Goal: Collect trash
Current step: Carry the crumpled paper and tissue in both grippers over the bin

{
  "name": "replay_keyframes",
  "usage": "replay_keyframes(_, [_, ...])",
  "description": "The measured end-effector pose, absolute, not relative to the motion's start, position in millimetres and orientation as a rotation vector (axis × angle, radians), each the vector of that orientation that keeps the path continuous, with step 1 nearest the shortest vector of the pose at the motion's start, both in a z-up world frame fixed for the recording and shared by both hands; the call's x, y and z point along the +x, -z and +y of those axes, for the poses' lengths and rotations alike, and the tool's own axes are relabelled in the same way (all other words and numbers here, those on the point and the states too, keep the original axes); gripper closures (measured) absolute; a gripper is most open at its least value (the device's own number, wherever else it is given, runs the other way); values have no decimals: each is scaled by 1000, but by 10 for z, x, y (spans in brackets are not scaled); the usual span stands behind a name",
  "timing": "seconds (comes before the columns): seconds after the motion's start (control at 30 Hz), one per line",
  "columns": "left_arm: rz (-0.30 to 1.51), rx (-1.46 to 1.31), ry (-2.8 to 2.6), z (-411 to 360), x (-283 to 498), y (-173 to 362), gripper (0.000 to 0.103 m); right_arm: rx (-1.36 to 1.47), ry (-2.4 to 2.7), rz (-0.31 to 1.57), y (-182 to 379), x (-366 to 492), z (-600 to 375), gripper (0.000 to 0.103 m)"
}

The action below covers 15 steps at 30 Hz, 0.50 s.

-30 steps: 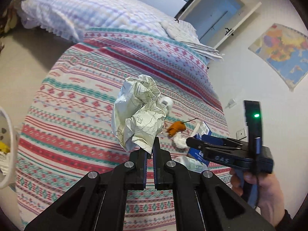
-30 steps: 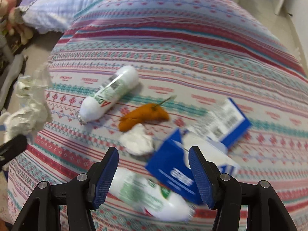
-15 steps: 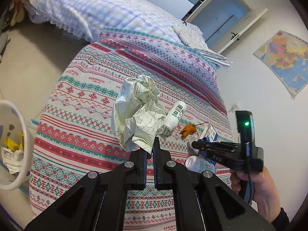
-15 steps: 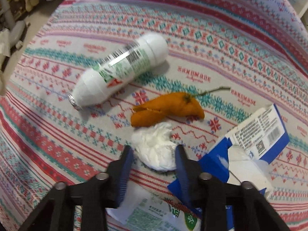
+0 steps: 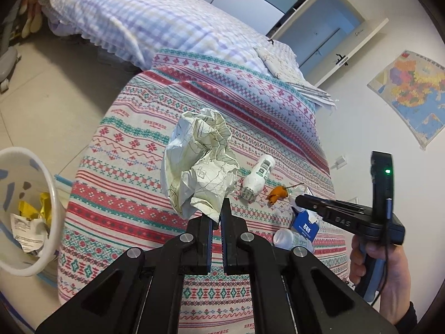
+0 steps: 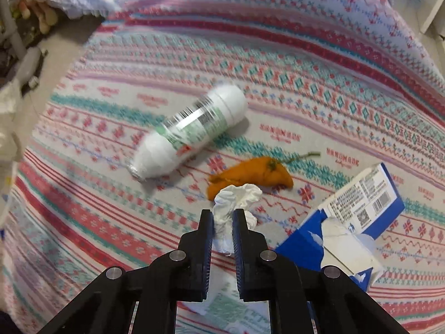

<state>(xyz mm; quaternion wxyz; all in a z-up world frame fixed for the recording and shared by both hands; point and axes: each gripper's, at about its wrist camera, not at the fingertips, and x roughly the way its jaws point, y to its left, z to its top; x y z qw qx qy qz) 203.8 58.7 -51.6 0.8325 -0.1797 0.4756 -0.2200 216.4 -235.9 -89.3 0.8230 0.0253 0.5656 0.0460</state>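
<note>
My left gripper [image 5: 216, 212] is shut on a large crumpled ball of printed paper [image 5: 198, 164], held above the patterned bedspread [image 5: 133, 194]. My right gripper [image 6: 223, 215] has its jaws pressed on a white crumpled tissue [image 6: 236, 199] that lies on the bedspread [image 6: 306, 83]; that gripper [image 5: 299, 201] also shows at the right of the left wrist view. Just beyond the tissue lies an orange peel [image 6: 256, 176], then a white bottle [image 6: 192, 132] on its side. A torn blue and white carton [image 6: 358, 220] lies to the right. A second white bottle [image 6: 233, 311] sits under the jaws.
A white waste bin [image 5: 54, 194] with yellow and paper scraps inside stands on the floor at the left of the bed. A checked quilt [image 5: 144, 19] covers the far end of the bed. A person's hand [image 5: 386, 275] holds the right gripper's handle.
My right gripper moved from over the carton to the tissue and its jaws came together on it. My left gripper drew back with the paper ball, bringing the waste bin further into view.
</note>
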Motion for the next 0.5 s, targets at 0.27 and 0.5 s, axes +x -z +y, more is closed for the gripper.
replay_keyframes(0.27, [987, -391, 398, 964, 2026, 402, 99, 92, -174, 1116, 521, 2086, -2100, 91])
replay_keyframes(0.5, [1007, -424, 326, 1423, 1999, 431, 99, 79, -240, 1071, 366, 2018, -1746, 91])
